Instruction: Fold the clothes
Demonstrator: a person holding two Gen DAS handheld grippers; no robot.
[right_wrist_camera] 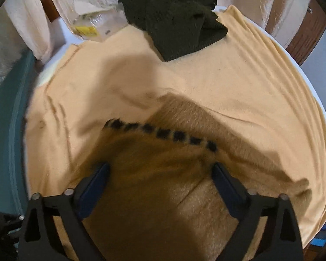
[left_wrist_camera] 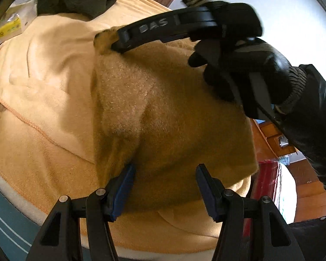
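Observation:
A tan fuzzy garment [left_wrist_camera: 163, 113] lies bunched on a pale orange blanket [left_wrist_camera: 43, 65]. My left gripper [left_wrist_camera: 165, 180] stands open with the garment's lower fold between its fingers; the left pad touches a crease. My right gripper [left_wrist_camera: 123, 41], held by a black-gloved hand [left_wrist_camera: 250, 71], reaches in from the upper right, its tip at the garment's far corner. In the right wrist view that right gripper [right_wrist_camera: 160, 174] is open, with the tan garment [right_wrist_camera: 163, 206] spread between its fingers. A trim of black squares [right_wrist_camera: 160, 132] runs along the garment's edge just ahead.
A dark knitted garment [right_wrist_camera: 176, 19] lies crumpled at the back of the pale orange blanket [right_wrist_camera: 228, 76], beside a clear plastic packet [right_wrist_camera: 91, 24]. The blanket covers a round surface. A teal edge [right_wrist_camera: 2, 119] runs along the left, with curtains behind.

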